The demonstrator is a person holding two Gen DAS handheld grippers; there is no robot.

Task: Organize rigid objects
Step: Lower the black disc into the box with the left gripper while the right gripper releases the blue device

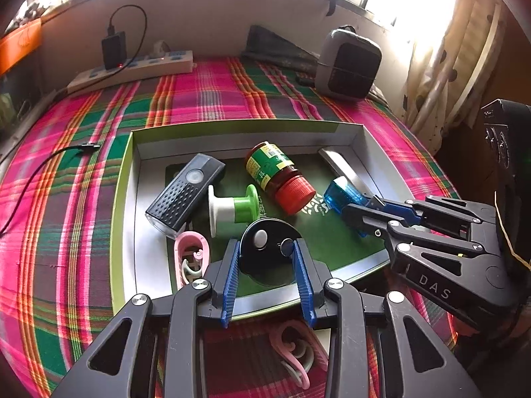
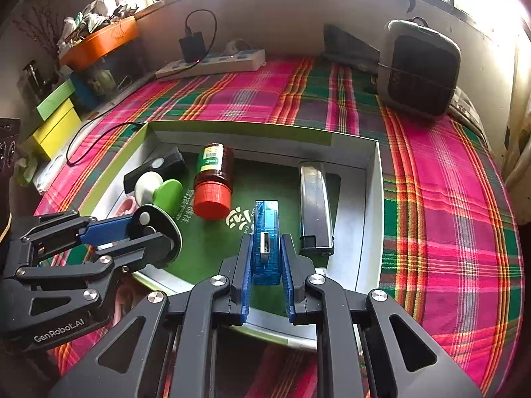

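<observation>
Gripping a black disc (image 1: 265,252) over the near edge of the open box (image 1: 127,179), the left gripper (image 1: 265,258) works beside the right gripper (image 2: 265,258), whose jaws clamp a blue USB device (image 2: 265,232) above the box's green floor.

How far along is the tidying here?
Done: torch, spool, jar and silver bar lie in the box. In hand: left gripper holds black disc, right gripper blue USB block. Left: pink clip outside.
</observation>
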